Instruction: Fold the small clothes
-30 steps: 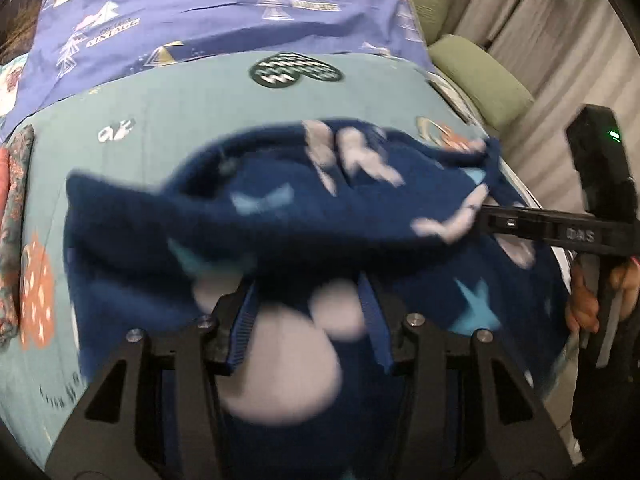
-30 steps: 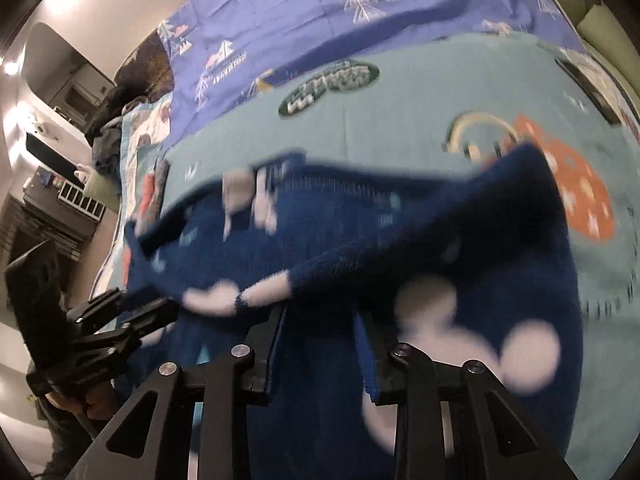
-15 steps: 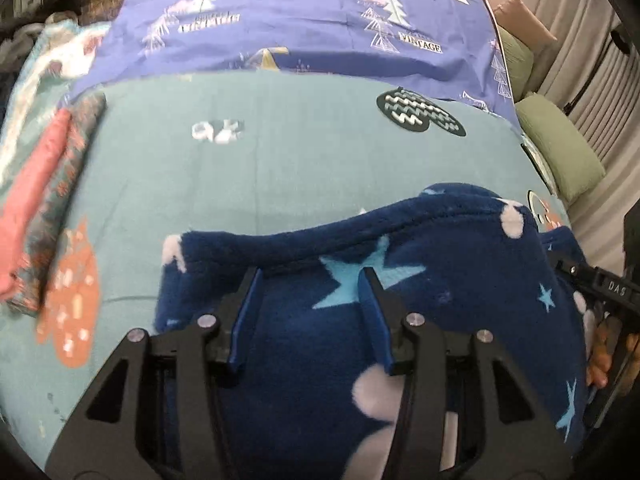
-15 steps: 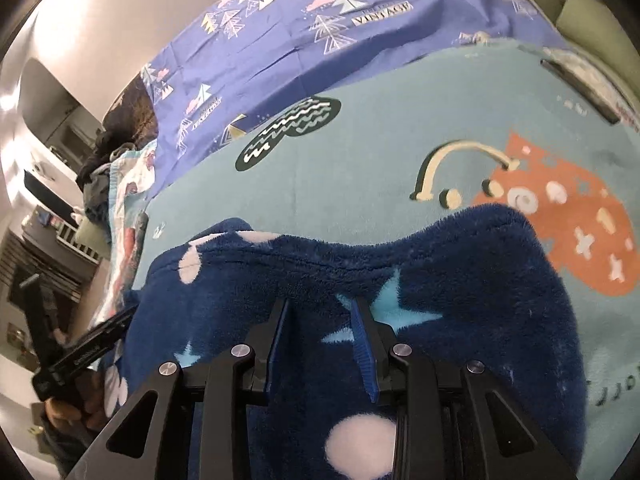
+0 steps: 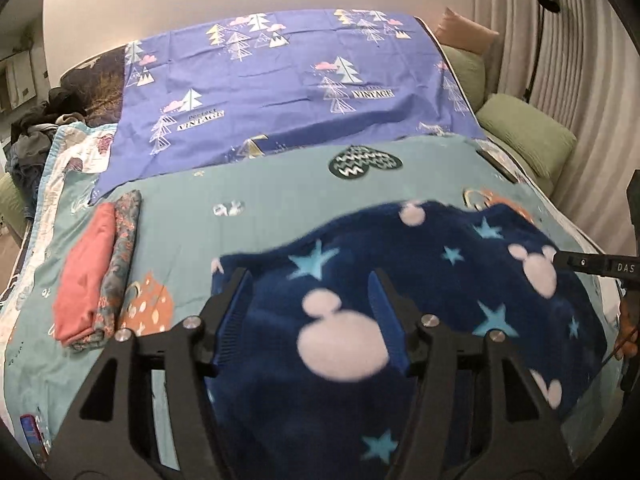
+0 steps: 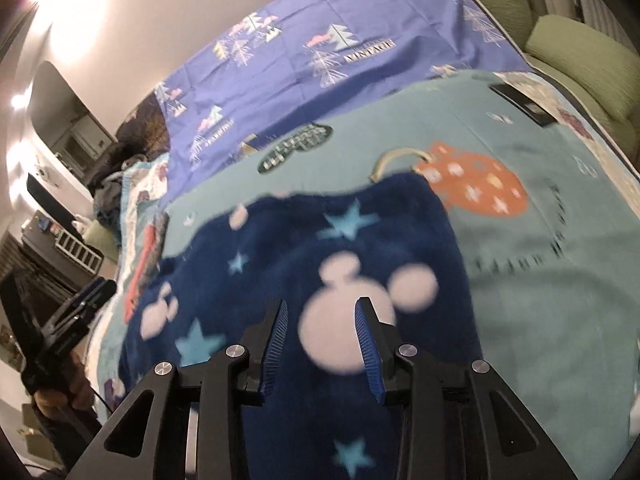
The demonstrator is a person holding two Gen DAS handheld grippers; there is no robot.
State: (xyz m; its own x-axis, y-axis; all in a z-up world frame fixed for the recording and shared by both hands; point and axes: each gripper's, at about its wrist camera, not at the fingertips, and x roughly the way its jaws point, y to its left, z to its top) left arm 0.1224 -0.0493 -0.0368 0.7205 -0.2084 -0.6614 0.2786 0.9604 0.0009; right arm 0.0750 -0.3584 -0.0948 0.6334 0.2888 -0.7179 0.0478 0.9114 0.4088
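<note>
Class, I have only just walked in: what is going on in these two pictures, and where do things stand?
A person holds a two-finger gripper in each hand over a bed with a teal patterned cover. A navy fleece garment with pale stars and mouse-head shapes lies spread on it. The left gripper and right gripper are both open above the fleece, gripping nothing. A folded pink and floral pile sits at the left.
</note>
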